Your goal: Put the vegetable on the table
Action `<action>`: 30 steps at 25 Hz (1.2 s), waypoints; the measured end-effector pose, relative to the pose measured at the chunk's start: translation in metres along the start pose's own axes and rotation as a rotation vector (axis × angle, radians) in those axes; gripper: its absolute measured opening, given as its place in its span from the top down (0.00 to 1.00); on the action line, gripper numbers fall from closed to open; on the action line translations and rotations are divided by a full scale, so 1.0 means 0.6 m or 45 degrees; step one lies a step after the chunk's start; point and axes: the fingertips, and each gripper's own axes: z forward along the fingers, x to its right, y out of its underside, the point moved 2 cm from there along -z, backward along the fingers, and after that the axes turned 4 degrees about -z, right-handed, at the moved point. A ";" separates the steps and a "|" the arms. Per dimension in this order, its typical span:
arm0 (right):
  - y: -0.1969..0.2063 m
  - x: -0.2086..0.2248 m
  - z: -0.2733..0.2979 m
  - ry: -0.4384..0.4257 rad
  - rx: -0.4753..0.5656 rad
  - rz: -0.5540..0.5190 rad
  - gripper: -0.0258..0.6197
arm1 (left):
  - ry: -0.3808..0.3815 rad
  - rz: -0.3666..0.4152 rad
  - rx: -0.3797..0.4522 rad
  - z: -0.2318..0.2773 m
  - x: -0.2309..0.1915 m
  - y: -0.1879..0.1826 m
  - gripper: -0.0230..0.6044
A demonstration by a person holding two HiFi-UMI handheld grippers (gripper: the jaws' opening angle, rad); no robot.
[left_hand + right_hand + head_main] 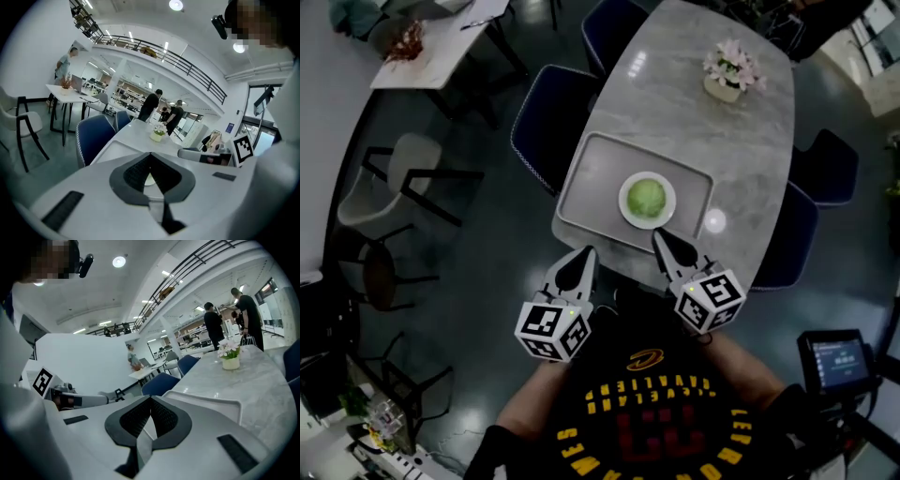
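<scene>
I've got the left gripper (584, 257) and right gripper (662, 241) at the near edge of the table (722, 141), jaws pressed together on both, nothing held. The vegetable (647, 197) sits on the plate (624, 201) in the tray (591, 178), untouched. My worry is that it's round: a shallow pinch could squirt it loose, or drag the plate along.

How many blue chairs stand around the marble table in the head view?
4. Two on the marble table's left: one chair beside the tray, one near the far end. Two on its right: one midway, one nearer the person. Others may be hidden.
</scene>
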 end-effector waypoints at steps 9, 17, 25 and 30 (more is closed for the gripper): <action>0.022 0.125 0.003 0.195 -0.118 0.125 0.86 | 0.081 -0.018 -0.161 0.137 0.002 -0.006 0.93; 0.071 0.178 0.030 0.328 -0.183 0.323 0.86 | 0.151 0.009 -0.441 0.223 -0.051 0.024 0.90; 0.111 0.236 0.054 0.411 -0.236 0.419 0.86 | 0.135 -0.059 -0.634 0.290 -0.099 0.062 0.90; 0.149 0.282 0.067 0.428 -0.306 0.440 0.86 | 0.106 -0.086 -0.727 0.338 -0.113 0.094 0.90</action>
